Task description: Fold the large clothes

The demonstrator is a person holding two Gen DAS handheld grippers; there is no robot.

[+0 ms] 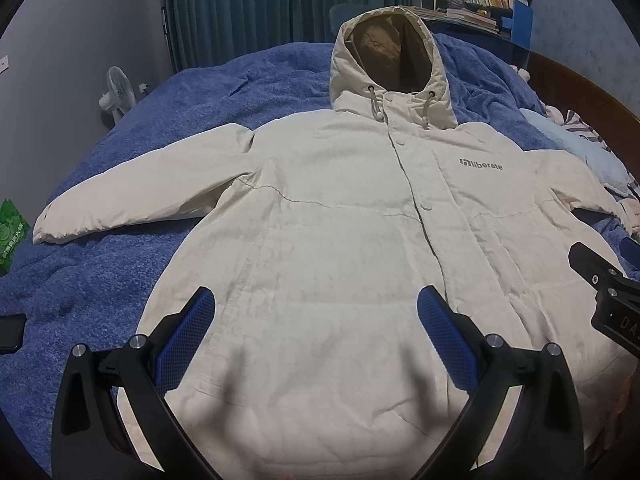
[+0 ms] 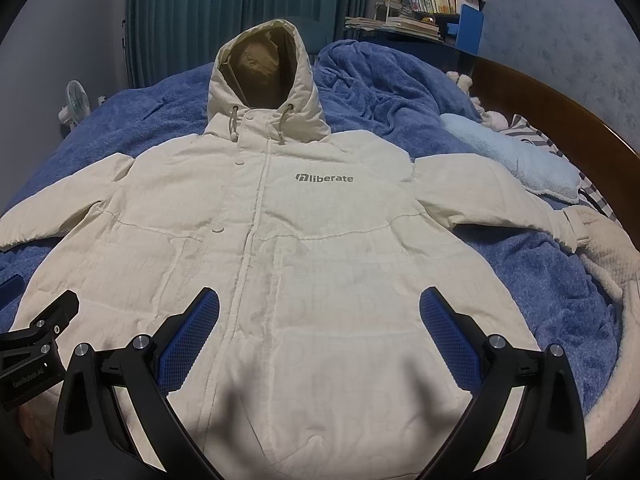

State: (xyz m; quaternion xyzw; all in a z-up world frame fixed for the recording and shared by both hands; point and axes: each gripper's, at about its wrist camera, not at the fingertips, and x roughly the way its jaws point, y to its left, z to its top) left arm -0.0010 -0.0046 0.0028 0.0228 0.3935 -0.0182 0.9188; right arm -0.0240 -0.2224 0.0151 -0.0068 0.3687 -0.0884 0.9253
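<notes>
Nearest the left wrist camera, the left gripper (image 1: pixel 316 308) hangs above the hem of the cream hooded jacket (image 1: pixel 340 220), jaws spread wide and gripping nothing. That jacket lies face up and fully spread on the blue bed (image 1: pixel 120 264), its sleeve (image 1: pixel 132 196) stretched outward, hood (image 1: pixel 388 60) at the far end.

From the right wrist camera, the right gripper (image 2: pixel 320 308) likewise hangs released over the hem, beside the other sleeve (image 2: pixel 492 196). No fold shows yet, so I judge the whole task remains: sleeves, sides and hood.
</notes>
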